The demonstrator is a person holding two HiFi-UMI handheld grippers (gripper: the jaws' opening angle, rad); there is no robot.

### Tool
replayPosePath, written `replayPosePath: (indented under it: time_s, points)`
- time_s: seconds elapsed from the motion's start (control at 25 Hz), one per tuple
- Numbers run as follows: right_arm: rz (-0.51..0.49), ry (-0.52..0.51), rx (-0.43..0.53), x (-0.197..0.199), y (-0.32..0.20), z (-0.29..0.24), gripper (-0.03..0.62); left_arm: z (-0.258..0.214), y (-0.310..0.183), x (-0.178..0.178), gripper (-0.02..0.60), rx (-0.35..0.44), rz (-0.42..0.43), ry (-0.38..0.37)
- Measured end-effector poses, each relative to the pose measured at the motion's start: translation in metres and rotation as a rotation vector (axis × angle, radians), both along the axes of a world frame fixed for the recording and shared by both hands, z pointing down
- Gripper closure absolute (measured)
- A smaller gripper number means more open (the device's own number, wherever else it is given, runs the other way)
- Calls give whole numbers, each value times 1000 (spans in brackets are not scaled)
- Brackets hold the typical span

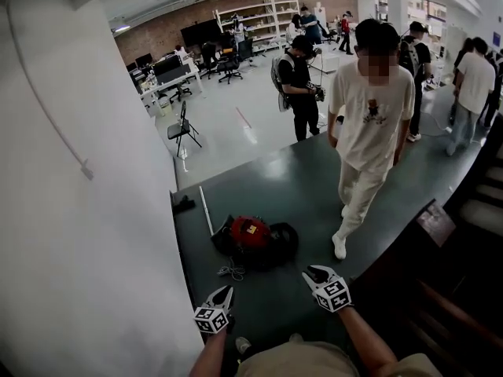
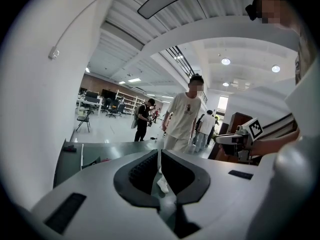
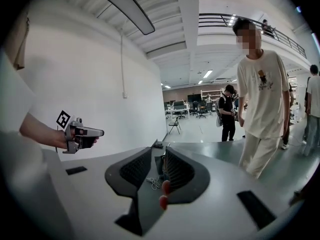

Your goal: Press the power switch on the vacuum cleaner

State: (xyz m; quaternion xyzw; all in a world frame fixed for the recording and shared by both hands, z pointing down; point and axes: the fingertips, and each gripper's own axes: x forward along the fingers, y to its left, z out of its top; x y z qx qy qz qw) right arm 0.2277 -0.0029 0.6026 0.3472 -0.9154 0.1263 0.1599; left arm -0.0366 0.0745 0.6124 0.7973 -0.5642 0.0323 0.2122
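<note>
The vacuum cleaner [image 1: 255,240], red on top with a black body, lies on the dark green floor ahead of me. A white wand [image 1: 206,210] runs from it toward the wall, and a pale cable [image 1: 232,272] is coiled by its near side. My left gripper [image 1: 216,305] hangs below and left of it, well short of it, its jaws slightly apart and empty. My right gripper [image 1: 324,283] is to its lower right, open and empty. In the right gripper view, part of the red vacuum [image 3: 164,194] and the cable [image 3: 150,183] show through the gap between the jaws.
A person in a white T-shirt [image 1: 369,132] walks on the green floor just right of the vacuum. A white wall [image 1: 78,210] closes the left side. Dark wooden stairs [image 1: 464,234] rise on the right. More people, chairs and desks stand farther back.
</note>
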Motion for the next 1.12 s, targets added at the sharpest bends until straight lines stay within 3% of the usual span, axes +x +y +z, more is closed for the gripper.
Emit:
replayPosePath:
  time_s: [0.4,1.12]
  points:
    - [-36,-28,-27,-56,5,6,500,-4,-11,9,572,15,30,25]
    - [-40,-8,-29,-166,20,3,507,-12,-13,-49,572,1,154,11]
